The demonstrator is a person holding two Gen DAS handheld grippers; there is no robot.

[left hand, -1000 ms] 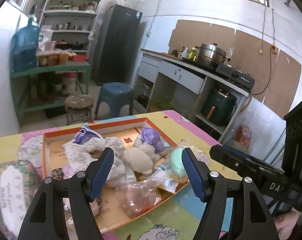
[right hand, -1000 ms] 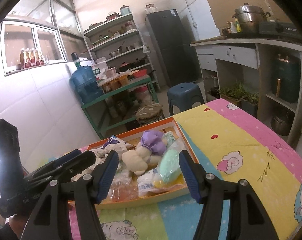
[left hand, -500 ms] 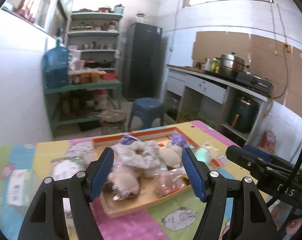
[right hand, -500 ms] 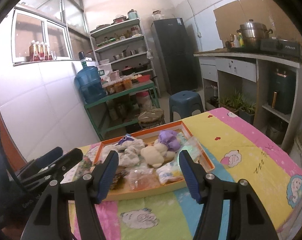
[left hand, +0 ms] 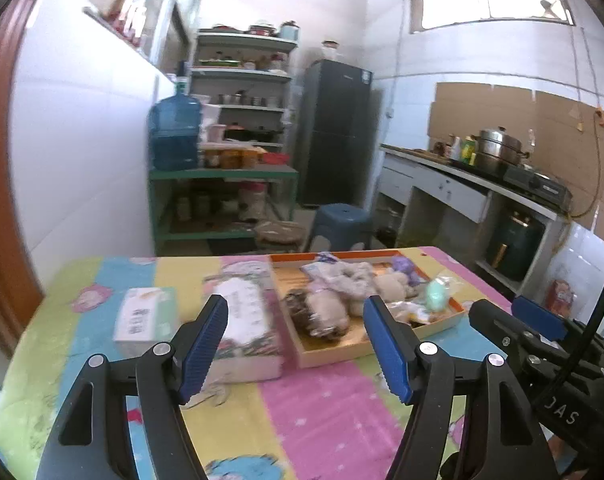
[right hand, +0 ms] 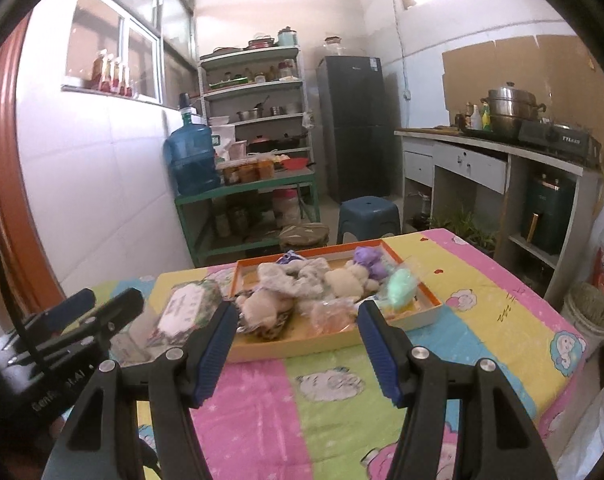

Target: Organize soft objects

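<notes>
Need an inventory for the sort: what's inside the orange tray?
Orange tray holds a cream plush, purple plush, mint-green bagged item, grey-white fabric and clear bags. Whatever is underneath the pile is covered.

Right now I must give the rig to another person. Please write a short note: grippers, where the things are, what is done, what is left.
Left gripper: open, empty, above the near part of the table.
Right gripper: open, empty, beside it.
Soft objects lie piled in the orange tray; mint green item at its right end.
Two boxes stand left of the tray.
Done: nothing visibly sorted.
Left: the whole sorting.
</notes>
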